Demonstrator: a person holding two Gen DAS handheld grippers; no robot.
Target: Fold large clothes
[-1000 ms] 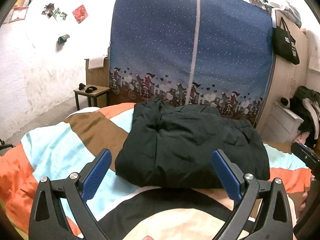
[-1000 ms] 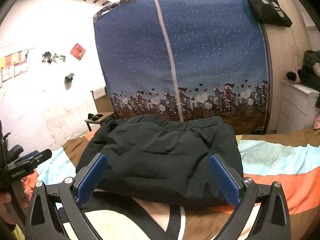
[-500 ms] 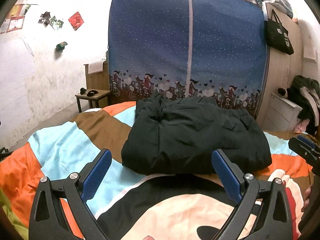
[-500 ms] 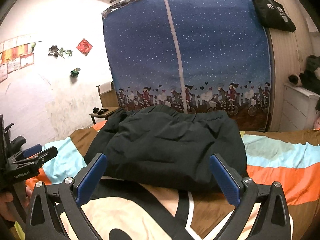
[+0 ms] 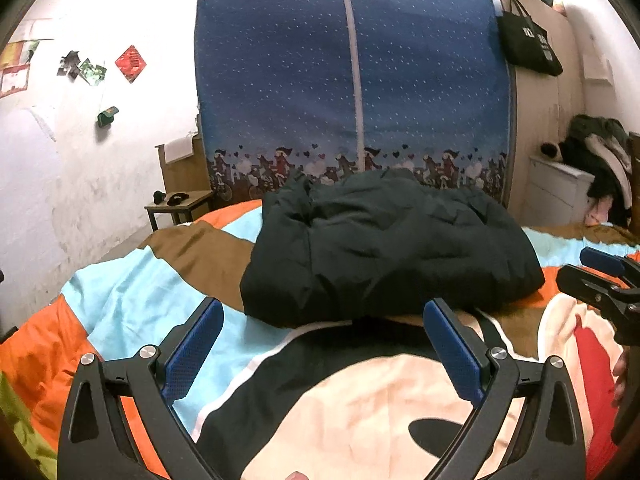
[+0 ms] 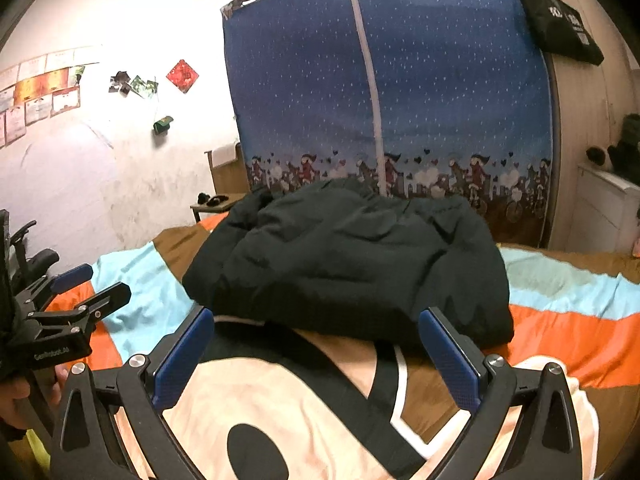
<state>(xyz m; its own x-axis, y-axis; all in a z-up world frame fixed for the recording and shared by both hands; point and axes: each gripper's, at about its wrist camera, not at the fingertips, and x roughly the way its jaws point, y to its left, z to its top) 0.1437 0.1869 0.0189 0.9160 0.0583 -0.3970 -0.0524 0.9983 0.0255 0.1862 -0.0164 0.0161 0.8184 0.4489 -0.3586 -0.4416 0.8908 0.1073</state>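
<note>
Jacket point(image 5: 384, 248) looks puffy, soft, light and likely slippery; pinch a thick edge. Left tongs point(image 5: 320, 344) and right tongs point(image 6: 316, 348) gape wide, empty.

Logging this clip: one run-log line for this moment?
jacket: folded on bed | left gripper: open, empty | right gripper: open, empty | contact: none

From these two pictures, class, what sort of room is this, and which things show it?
Most likely a bedroom: a bed with a striped orange, blue and brown cover, a blue zipped fabric wardrobe, and a folded dark padded jacket lying on the bed.
</note>
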